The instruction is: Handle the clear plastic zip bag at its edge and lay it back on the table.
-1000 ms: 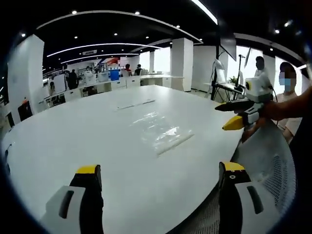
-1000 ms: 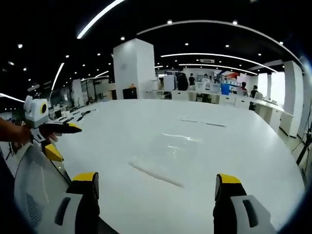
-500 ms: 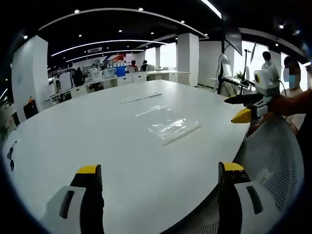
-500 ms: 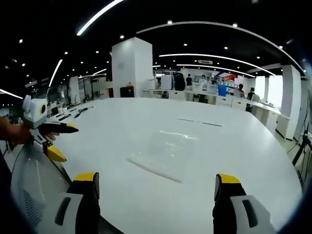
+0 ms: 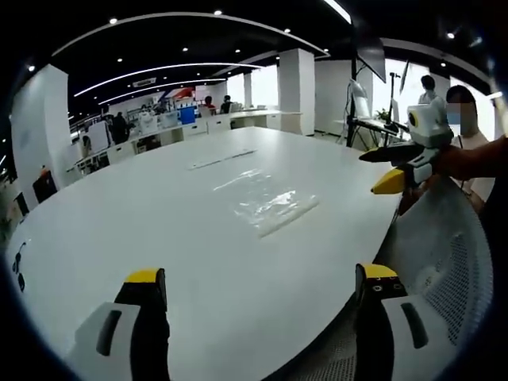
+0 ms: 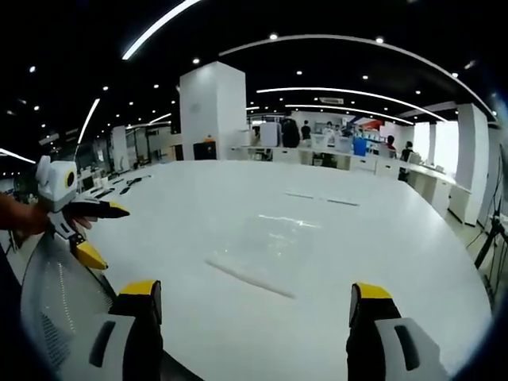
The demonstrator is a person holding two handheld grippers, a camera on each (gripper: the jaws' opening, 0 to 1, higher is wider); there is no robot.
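The clear plastic zip bag (image 5: 268, 202) lies flat on the white table (image 5: 119, 238), its zip strip along the near right edge. In the right gripper view the bag (image 6: 266, 246) rests mid-table with the strip toward me. My left gripper (image 5: 262, 290) is open above the table's near edge, well short of the bag. My right gripper (image 6: 250, 300) is open too, over the near rim. The right gripper (image 5: 393, 168) also appears at the right of the left gripper view, held by a hand, jaws parted. The left gripper (image 6: 83, 230) comes in at the left of the right gripper view.
A mesh chair back (image 5: 444, 278) stands at the table's right edge, also seen as a chair back (image 6: 55, 309) at lower left. A thin strip (image 5: 222, 159) lies beyond the bag. People stand at right (image 5: 468, 135). Office desks and a white pillar (image 6: 210, 115) fill the background.
Both views shifted only slightly with the hands. The bag has stayed flat on the table, and both grippers remain open and away from it.
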